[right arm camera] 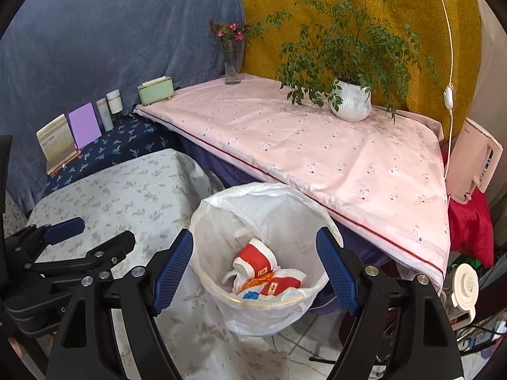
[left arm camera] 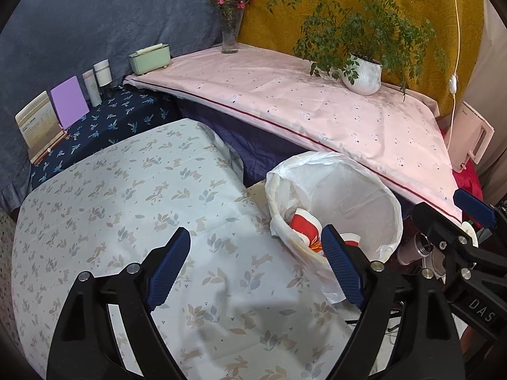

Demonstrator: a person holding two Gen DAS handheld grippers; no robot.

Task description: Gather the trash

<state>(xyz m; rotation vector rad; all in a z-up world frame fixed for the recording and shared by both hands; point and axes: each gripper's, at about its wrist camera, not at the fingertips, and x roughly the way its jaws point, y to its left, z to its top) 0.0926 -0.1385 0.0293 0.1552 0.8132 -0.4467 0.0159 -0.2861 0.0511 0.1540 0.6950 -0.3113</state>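
The bottom of the bin (right arm camera: 253, 253) was hidden under its white liner, and the orange and blue scraps beside the crushed red cups (right arm camera: 269, 272) could not be identified. The right gripper (right arm camera: 255, 269) hung above the bin mouth, jaws wide apart, holding nothing. The left gripper (left arm camera: 256, 266) was over the leaf-print tablecloth (left arm camera: 126, 205), equally wide and empty, bin just beside its right finger.
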